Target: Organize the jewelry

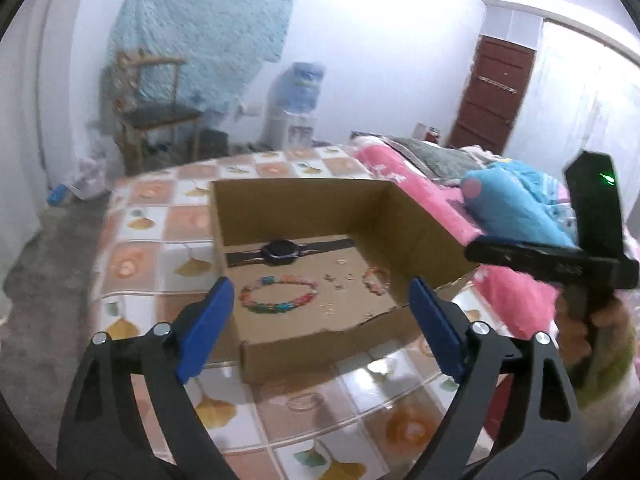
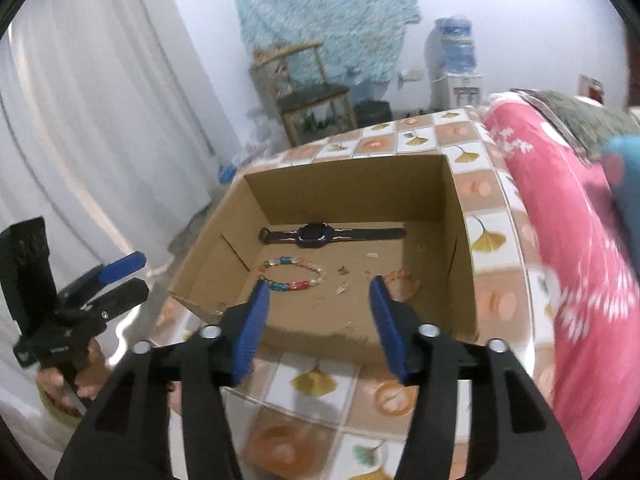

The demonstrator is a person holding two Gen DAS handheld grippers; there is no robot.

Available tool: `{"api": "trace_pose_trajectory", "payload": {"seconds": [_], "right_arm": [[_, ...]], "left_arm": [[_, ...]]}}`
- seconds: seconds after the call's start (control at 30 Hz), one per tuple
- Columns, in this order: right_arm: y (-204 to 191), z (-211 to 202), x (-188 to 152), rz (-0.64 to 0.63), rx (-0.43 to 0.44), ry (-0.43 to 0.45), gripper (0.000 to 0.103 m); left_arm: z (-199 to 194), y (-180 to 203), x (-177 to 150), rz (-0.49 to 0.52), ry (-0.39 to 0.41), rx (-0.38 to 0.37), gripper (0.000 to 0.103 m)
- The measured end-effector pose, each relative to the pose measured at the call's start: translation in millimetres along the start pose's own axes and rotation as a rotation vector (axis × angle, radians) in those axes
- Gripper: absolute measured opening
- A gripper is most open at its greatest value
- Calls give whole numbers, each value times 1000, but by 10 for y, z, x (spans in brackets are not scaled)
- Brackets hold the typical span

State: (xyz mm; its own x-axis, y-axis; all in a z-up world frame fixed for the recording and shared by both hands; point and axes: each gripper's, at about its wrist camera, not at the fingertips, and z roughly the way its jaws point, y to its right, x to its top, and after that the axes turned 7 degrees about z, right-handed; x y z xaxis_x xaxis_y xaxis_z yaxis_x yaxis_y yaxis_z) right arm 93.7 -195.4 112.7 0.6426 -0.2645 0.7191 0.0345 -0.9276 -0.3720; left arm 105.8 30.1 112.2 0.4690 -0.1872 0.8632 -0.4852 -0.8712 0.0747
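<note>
Two grippers, left gripper [image 1: 320, 320] and right gripper [image 2: 318, 322], are hanging open and empty before the box [image 1: 312, 196]; inside it the watch [image 1: 282, 253] and bracelet [image 1: 280, 294] are lying.

right gripper [image 2: 318, 322] jaws apart, empty, facing box [image 2: 460, 216].

small pieces [image 1: 340, 276] in box, perhaps earrings

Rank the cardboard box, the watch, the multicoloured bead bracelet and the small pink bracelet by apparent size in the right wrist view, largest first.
1. cardboard box
2. watch, strap laid out flat
3. multicoloured bead bracelet
4. small pink bracelet, partly hidden by a finger of the hand-held gripper, so its full extent is unsure.
</note>
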Motion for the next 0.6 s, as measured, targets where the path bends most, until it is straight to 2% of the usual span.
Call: {"api": "trace_pose_trajectory", "payload": {"seconds": [0.1,0.17,0.23,0.43,0.6], "right_arm": [[-60,-24,-213,28,-24,14,65],[-145,-20,-339,-2,-94,23,68],[-192,-13,-408,-20,-110,14,71],[-270,-48,-489,-45,-203,29,82],[-309,-22,-542,-51,-229,24,86]], "left_arm": [[-36,54,-69,7,-23,76,90],[-57,82,-101,4,-32,102,91],[-91,122,-136,2,-21,122,94],[-215,202,-201,-13,1,226,95],[-259,224,-217,-30,-12,290,95]]}}
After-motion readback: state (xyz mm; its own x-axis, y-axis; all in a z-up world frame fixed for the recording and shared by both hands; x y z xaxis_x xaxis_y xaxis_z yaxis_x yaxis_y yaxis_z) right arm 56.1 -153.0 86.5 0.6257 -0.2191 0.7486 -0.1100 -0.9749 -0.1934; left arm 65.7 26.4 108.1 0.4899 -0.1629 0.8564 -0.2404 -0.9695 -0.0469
